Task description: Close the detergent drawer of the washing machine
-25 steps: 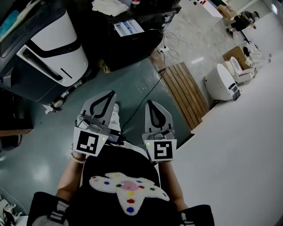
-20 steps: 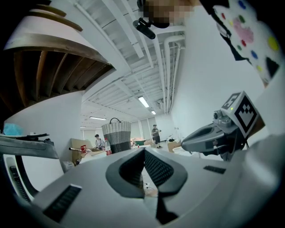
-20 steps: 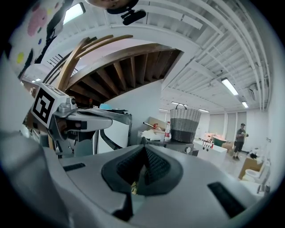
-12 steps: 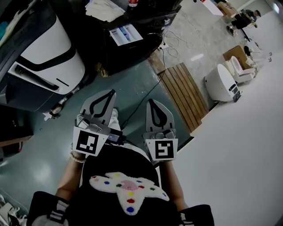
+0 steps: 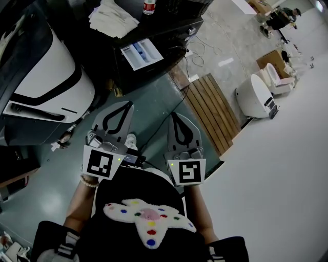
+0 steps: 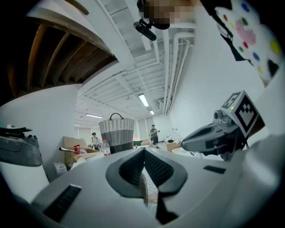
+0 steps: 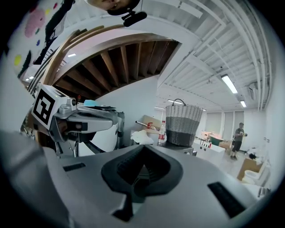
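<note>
We have walked closer to what looks like the open detergent drawer (image 5: 139,53); left gripper (image 5: 127,107) and right gripper (image 5: 174,118), pressed together empty, sit well short of it.

Striped basket (image 7: 182,125) w/ bottle (image 7: 162,132) beside; slatted wood board (image 5: 212,110) on floor.

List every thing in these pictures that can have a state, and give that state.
left gripper, shut, nothing held
right gripper, shut, nothing held
detergent drawer, pulled out of the washing machine
bottle, upright on the machine
basket, upright
</note>
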A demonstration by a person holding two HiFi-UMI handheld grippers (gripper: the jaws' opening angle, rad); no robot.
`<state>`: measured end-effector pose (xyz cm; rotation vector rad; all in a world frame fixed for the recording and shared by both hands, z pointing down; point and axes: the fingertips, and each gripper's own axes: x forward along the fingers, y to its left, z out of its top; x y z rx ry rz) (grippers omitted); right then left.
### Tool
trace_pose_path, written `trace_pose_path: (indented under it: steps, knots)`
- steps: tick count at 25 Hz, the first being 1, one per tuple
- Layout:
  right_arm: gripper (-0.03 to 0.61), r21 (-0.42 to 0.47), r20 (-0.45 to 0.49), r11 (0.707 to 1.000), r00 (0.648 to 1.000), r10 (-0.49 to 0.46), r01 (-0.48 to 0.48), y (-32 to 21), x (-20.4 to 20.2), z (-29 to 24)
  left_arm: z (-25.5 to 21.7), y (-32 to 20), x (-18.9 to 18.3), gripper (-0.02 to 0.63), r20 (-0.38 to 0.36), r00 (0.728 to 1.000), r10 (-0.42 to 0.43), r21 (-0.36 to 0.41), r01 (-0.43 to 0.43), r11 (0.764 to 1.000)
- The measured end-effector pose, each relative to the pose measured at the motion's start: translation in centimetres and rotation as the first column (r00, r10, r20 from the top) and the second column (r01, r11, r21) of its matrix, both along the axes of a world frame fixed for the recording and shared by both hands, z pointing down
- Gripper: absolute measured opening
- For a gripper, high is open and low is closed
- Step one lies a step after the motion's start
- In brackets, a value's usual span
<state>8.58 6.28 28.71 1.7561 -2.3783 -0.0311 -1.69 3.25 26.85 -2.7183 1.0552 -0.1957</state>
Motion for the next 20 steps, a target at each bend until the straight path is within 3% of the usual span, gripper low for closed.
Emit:
trace_pose_path:
  steps: [20]
  knots:
    - [0.003,-0.011,-0.016,1.000,1.000,0.012,-0.012,-11.0,-2.1,0.2,0.6,-11.2,-2.8,0.011,-0.014,1.000,-0.009,-0.013,0.009,1.000]
